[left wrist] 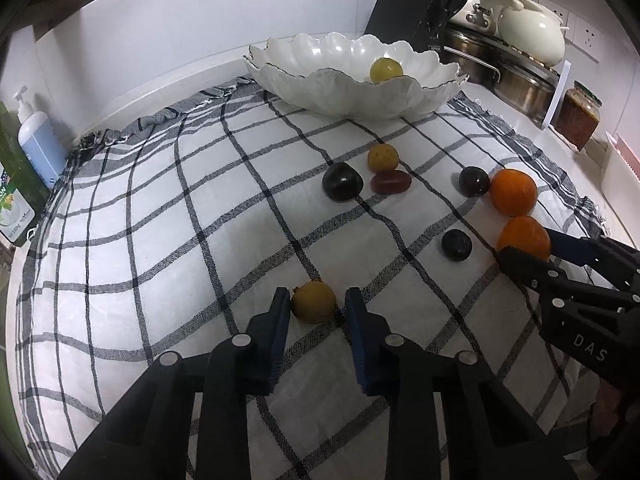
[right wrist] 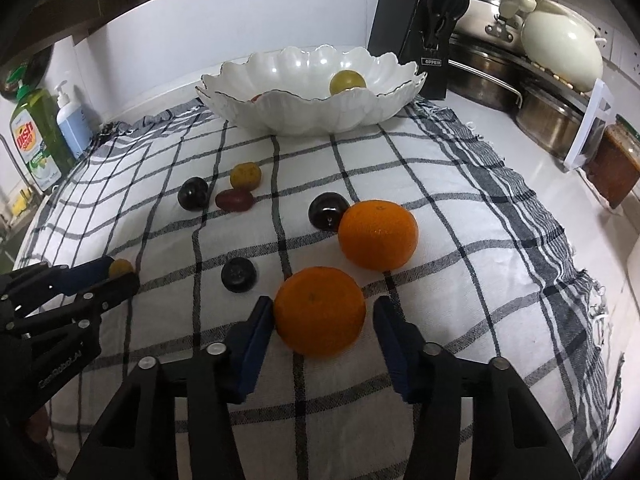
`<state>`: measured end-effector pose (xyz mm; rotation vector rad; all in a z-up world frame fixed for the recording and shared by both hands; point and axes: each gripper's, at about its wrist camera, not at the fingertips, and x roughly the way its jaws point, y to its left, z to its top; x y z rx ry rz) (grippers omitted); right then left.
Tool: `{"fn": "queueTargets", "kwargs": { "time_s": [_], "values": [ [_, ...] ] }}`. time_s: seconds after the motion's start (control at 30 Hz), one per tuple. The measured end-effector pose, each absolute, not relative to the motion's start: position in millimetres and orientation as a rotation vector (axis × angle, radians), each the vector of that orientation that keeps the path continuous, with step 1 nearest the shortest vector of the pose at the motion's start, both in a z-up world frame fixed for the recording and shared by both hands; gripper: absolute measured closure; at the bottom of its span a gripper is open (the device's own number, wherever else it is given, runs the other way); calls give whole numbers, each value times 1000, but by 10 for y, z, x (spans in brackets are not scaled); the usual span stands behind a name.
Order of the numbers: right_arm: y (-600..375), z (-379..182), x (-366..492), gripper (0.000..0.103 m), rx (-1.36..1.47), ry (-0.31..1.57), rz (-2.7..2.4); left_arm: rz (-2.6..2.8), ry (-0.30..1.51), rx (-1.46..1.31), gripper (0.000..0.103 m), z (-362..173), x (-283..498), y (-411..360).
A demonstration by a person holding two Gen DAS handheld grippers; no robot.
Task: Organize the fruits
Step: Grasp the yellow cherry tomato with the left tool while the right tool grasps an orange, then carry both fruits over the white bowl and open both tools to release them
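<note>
A white scalloped bowl stands at the back of the checked cloth and holds a green grape. My left gripper is open around a small yellow fruit on the cloth, with a gap on its right side. My right gripper is open around the near orange; its left pad touches the orange, the right pad stands apart. A second orange lies just beyond. Dark plums, a red grape and another yellow fruit lie scattered mid-cloth.
A black knife block, steel pots and a cream pot stand at the back right. A jar stands at the right. Dish soap and a pump bottle stand at the left.
</note>
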<state>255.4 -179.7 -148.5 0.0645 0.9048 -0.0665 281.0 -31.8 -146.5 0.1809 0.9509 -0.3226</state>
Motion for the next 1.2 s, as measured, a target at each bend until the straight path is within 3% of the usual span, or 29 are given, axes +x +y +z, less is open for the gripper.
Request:
{"fn": "queueTargets", "kwargs": {
  "time_s": [0.2,1.2],
  "values": [
    [-1762,-1487,2554,57,43,896,-52,-318,946,185,79,-1449,2805,-324],
    [-1871,-878,2337,58,88,762,-23,-319,780,163,79,-776,2552,-372]
  ]
}}
